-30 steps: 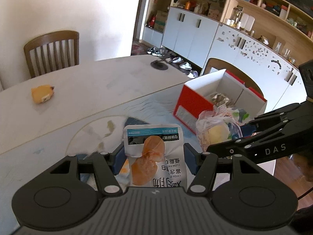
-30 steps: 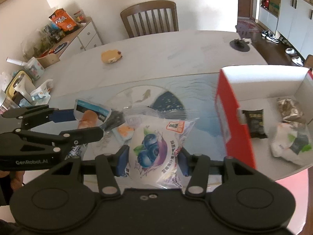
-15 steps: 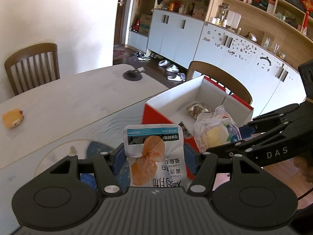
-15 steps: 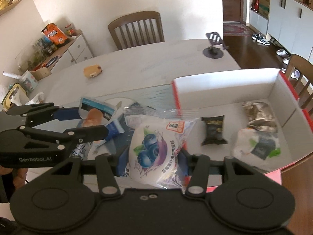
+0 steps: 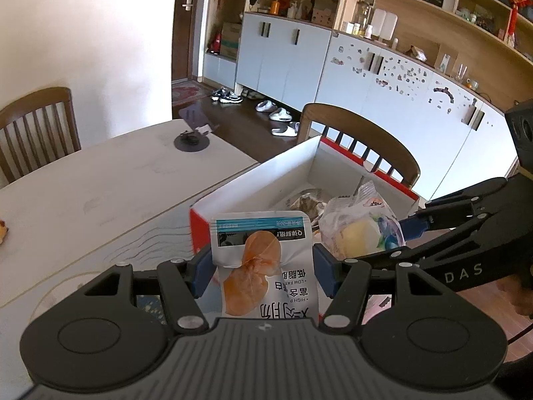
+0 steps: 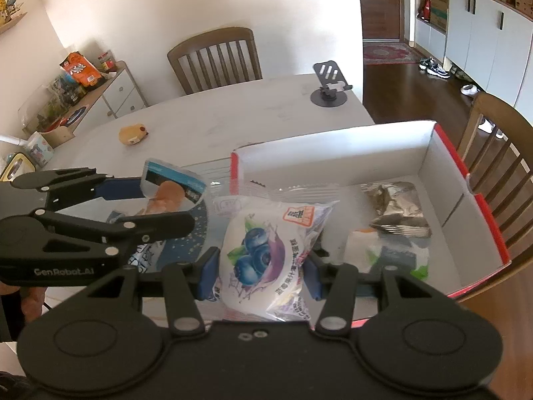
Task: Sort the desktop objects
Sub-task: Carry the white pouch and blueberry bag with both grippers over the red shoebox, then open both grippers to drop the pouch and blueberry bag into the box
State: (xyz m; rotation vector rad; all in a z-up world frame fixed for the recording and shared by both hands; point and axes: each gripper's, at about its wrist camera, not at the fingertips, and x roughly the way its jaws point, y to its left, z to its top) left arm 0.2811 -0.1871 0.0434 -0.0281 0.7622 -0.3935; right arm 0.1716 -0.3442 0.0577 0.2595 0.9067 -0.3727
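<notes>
Both grippers have travelled across the table toward the red-and-white box [image 6: 393, 140] since a second ago, when that box stood off to the side and the right wrist view showed mostly its outer red wall; now the right wrist view looks straight down into its white interior, and in the left wrist view its near corner sits just beyond the fingertips; the left gripper [image 5: 263, 266] pinches a white snack pouch [image 5: 266, 260] printed with an orange piece of meat, its blue pads pressed against both side edges, the pouch upright between them over the table's edge just short of the box; the right gripper [image 6: 261, 266] clamps a clear blueberry-printed bread bag [image 6: 266, 250] the same way, pads tight on either side, and the bag hangs above the near wall of the box; inside the box lie a crumpled silver wrapper [image 6: 394, 206] toward the far right and a white packet with green marks [image 6: 386, 253] nearer the camera; on the pale table [image 6: 233, 123] behind, a small yellow-brown bun [image 6: 133, 134] lies well apart from everything else, and a black phone stand [image 6: 329, 83] sits near the far corner; wooden chairs stand beyond the table and beside the box.
</notes>
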